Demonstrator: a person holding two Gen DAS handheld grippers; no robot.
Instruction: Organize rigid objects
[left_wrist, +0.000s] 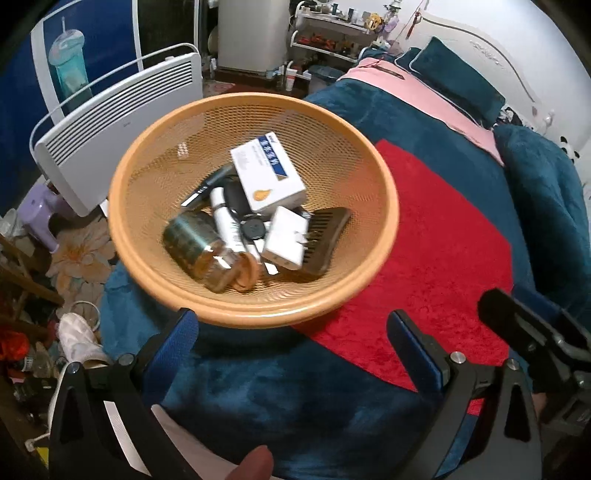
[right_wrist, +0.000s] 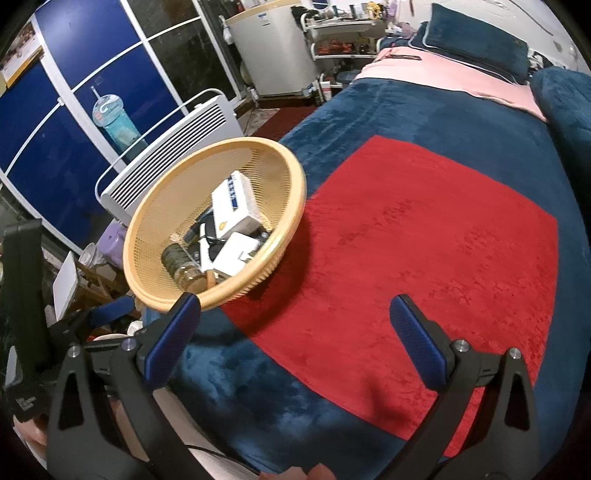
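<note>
An orange mesh basket (left_wrist: 343, 295) (right_wrist: 236, 288) sits at the left edge of the bed, overhanging it. Inside lie a white and blue box (left_wrist: 267, 171) (right_wrist: 234, 206), a white charger (left_wrist: 284, 238) (right_wrist: 236, 253), a dark comb (left_wrist: 325, 236), a glass jar (left_wrist: 199, 245) (right_wrist: 181, 264), a white tube (left_wrist: 225, 218) and some dark items. My left gripper (left_wrist: 291, 332) is open just in front of the basket's near rim, holding nothing. My right gripper (right_wrist: 295, 314) is open over the red cloth (right_wrist: 424, 240), its left finger close to the rim. In the left wrist view the right gripper (left_wrist: 535, 332) shows at the right.
The bed carries a teal blanket (left_wrist: 258, 398) with a pink sheet (left_wrist: 424, 96) and teal pillows (right_wrist: 476, 40) at its head. A white heater (left_wrist: 122, 122) (right_wrist: 177, 158) stands on the floor left of the bed. Floor clutter, a purple stool (left_wrist: 44, 210) and blue doors (right_wrist: 55, 122) lie beyond.
</note>
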